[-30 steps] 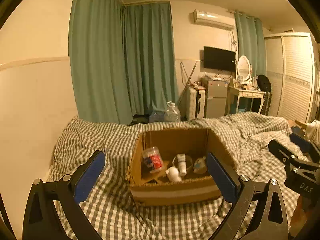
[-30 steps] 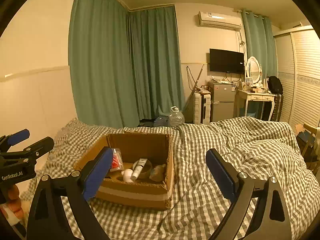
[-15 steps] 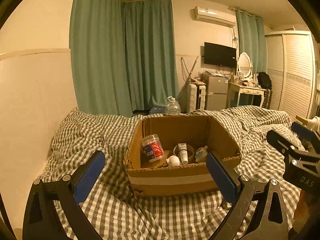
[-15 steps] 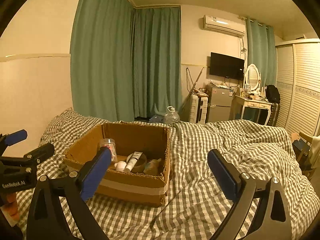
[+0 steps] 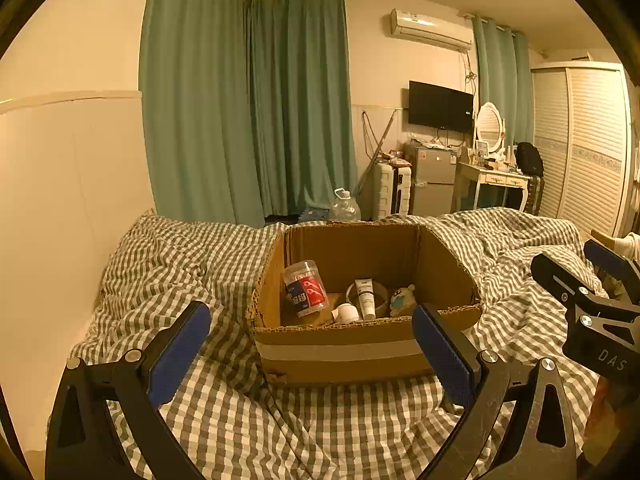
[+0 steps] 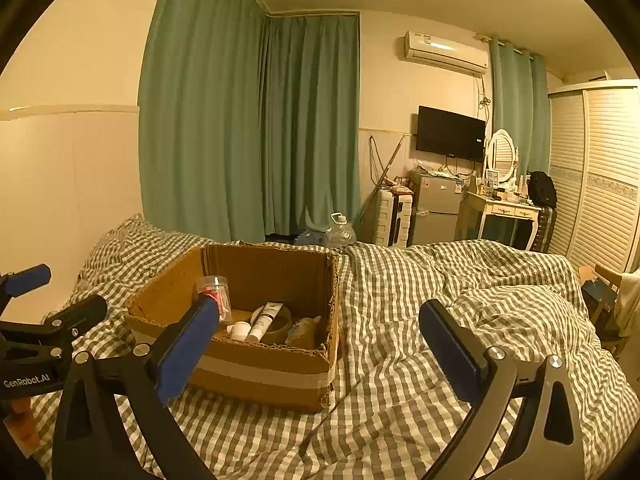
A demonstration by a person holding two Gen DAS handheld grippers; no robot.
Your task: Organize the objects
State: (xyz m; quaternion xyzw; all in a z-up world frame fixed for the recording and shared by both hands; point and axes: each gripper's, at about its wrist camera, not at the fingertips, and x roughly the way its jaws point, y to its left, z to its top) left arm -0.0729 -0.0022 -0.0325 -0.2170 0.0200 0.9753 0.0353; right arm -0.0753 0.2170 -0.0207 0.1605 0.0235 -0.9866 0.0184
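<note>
Here both claws, left claw (image 5: 310, 346) and right claw (image 6: 320, 344), are hanging open and empty; the plastic jar (image 5: 305, 288) in the cardboard box (image 5: 340, 354) is looking light and slippery, best gripped around its middle.

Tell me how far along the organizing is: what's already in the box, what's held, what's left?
Done: the cardboard box on the checked bedcover already holds a clear jar, a white tube, a small white jar and a soft toy. In hand: nothing; the left gripper and right gripper are both open and empty. Left: no loose items show on the bedcover, so the next step is unclear.
</note>
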